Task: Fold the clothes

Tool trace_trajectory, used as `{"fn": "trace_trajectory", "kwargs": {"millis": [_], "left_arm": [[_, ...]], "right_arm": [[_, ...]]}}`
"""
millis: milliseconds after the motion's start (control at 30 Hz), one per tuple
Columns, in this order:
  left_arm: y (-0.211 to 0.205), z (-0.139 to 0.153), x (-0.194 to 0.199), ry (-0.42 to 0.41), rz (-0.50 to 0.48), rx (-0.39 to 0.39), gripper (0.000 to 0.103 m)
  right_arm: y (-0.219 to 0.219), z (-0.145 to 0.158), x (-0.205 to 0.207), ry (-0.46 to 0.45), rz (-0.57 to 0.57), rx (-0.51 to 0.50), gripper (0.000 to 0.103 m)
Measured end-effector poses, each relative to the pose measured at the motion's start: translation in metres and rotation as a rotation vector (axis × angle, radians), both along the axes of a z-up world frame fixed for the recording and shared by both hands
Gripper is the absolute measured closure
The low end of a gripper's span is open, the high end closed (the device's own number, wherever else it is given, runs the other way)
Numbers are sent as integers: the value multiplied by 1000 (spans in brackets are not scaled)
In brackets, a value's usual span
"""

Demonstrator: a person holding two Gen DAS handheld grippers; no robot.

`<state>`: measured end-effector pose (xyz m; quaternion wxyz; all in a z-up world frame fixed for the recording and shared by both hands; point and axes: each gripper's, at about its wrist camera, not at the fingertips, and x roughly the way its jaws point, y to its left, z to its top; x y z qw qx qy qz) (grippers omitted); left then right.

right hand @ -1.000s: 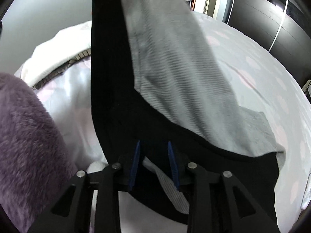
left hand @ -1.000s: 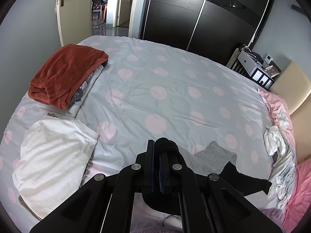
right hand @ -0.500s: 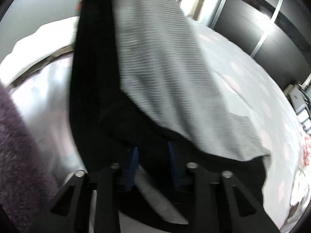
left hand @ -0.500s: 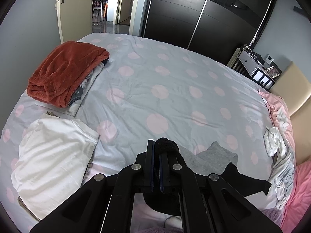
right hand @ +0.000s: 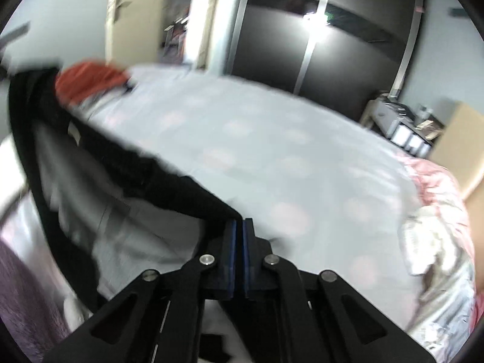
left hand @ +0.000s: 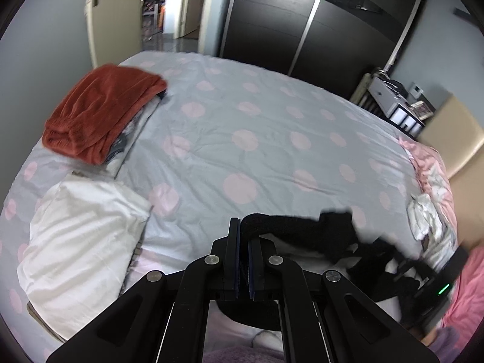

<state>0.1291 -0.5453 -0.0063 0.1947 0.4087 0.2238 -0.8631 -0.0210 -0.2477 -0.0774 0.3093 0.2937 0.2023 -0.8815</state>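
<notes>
A black and grey garment (left hand: 305, 236) hangs stretched between my two grippers above the near edge of the bed. My left gripper (left hand: 244, 230) is shut on its black edge. My right gripper (right hand: 240, 230) is shut on another black corner of the garment (right hand: 127, 175), which spreads to the left in the blurred right wrist view. The right gripper's body (left hand: 429, 284) shows at the lower right of the left wrist view.
The bed has a grey cover with pink dots (left hand: 248, 139). A folded rust-red garment (left hand: 99, 112) tops a stack at the left. A folded white garment (left hand: 78, 236) lies nearer. Crumpled clothes (left hand: 426, 217) and pink bedding sit right. A dark wardrobe (left hand: 302, 24) stands behind.
My right gripper has swung out to the right and turned toward the bed, pulling the garment taut and lifting it off the bed. The left gripper has barely moved.
</notes>
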Motion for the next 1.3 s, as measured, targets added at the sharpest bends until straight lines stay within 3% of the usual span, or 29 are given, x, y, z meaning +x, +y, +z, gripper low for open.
{"fn": "trace_trajectory", "kwargs": {"millis": [200, 367, 500, 633, 800, 967, 1100, 1300], "left_arm": [[54, 53, -3, 131, -97, -53, 99], [88, 131, 16, 301, -130, -130, 99], [115, 182, 49, 434, -162, -193, 99], [142, 219, 86, 545, -188, -251, 99], [158, 234, 119, 613, -200, -287, 99], [159, 234, 124, 607, -203, -296, 99], [155, 219, 106, 556, -199, -292, 99], [121, 176, 38, 419, -165, -253, 99]], "right_arm": [[27, 108, 1, 190, -132, -105, 100], [64, 198, 28, 331, -162, -185, 100], [102, 255, 58, 406, -183, -252, 100], [136, 290, 86, 440, -180, -318, 100], [163, 305, 126, 487, -156, -354, 100], [168, 303, 140, 512, -134, -383, 100], [152, 291, 137, 511, -138, -359, 100], [113, 248, 82, 401, -157, -270, 100]]}}
